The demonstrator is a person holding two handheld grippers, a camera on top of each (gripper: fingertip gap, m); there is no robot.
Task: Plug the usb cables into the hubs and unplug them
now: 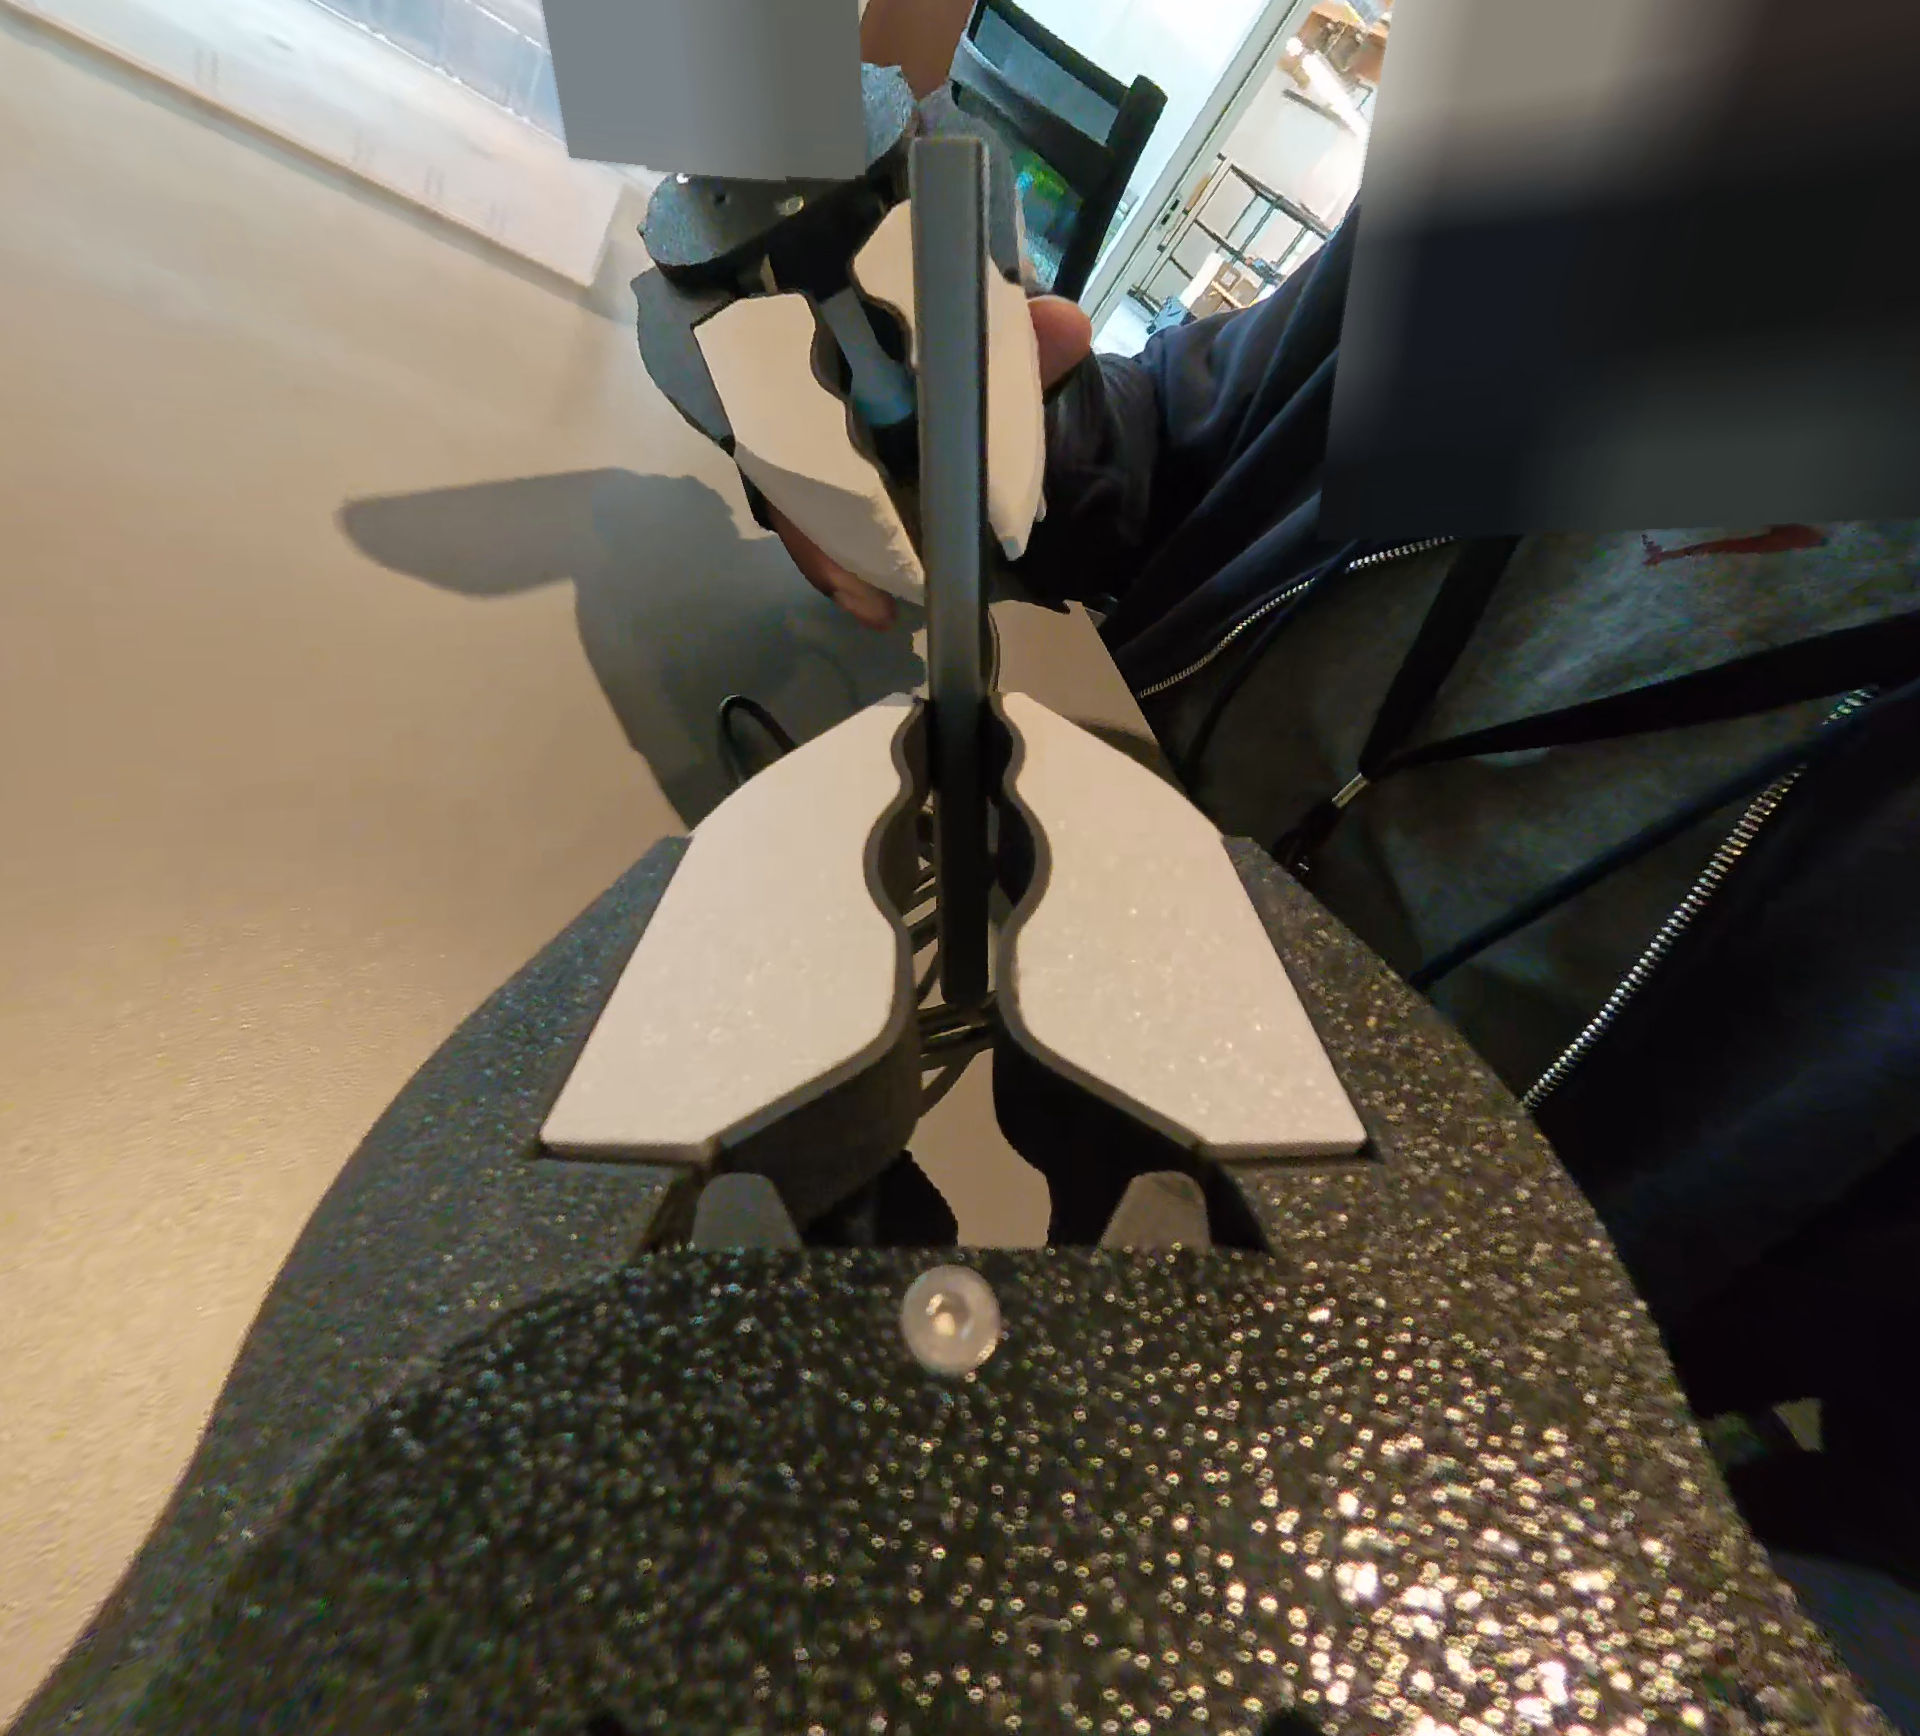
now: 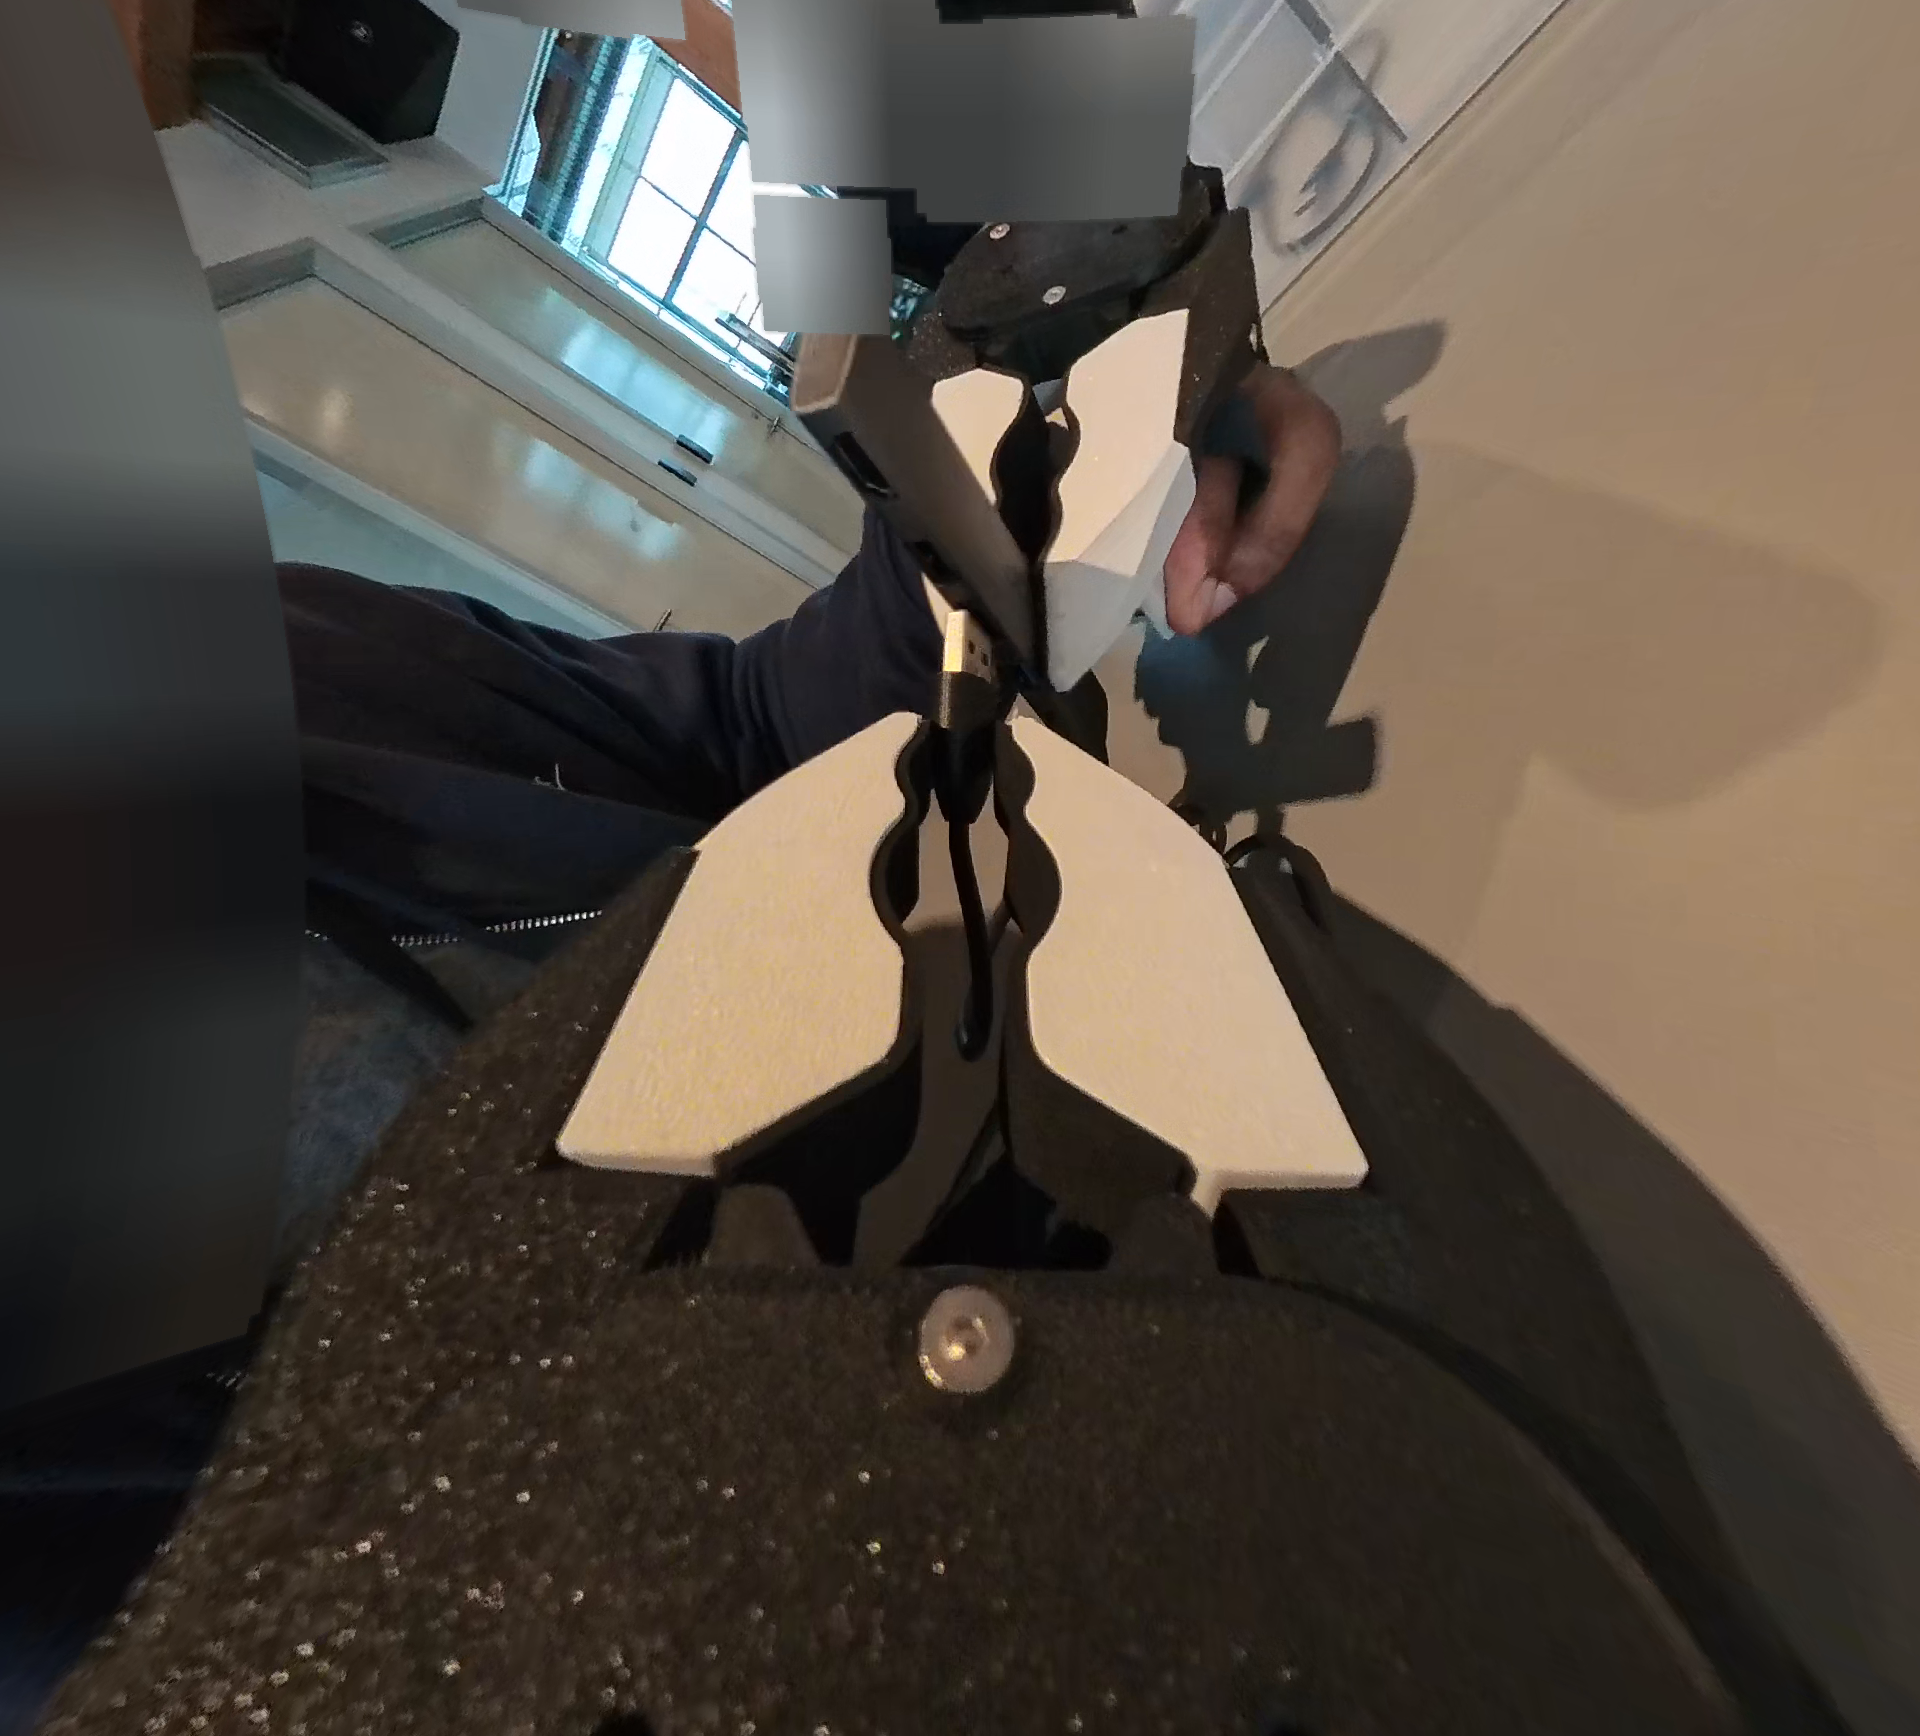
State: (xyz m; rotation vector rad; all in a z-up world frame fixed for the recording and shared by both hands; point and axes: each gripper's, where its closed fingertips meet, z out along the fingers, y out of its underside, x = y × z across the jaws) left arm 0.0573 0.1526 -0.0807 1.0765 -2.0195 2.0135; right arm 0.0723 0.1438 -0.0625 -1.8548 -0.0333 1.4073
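A dark grey hub point(image 1: 948, 481) is seen against a pale beige counter point(image 1: 260, 647). White outer faces and black wavy inner edges are shown by the fingers point(image 1: 769, 938) of the left gripper point(image 1: 954, 720), whose body is black with a glittering speckle. The same white and black are shown by the right gripper point(image 2: 961, 730). A black cable point(image 2: 961, 865) is ended by a silver plug point(image 2: 961, 652). A dark navy sleeve point(image 2: 582, 699) is visible

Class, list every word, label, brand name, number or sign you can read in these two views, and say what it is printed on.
None can be read.
USB hub: no legible marking.
USB plug: no legible marking.
Left gripper and right gripper: plain.
Blurred patches hide nothing legible.
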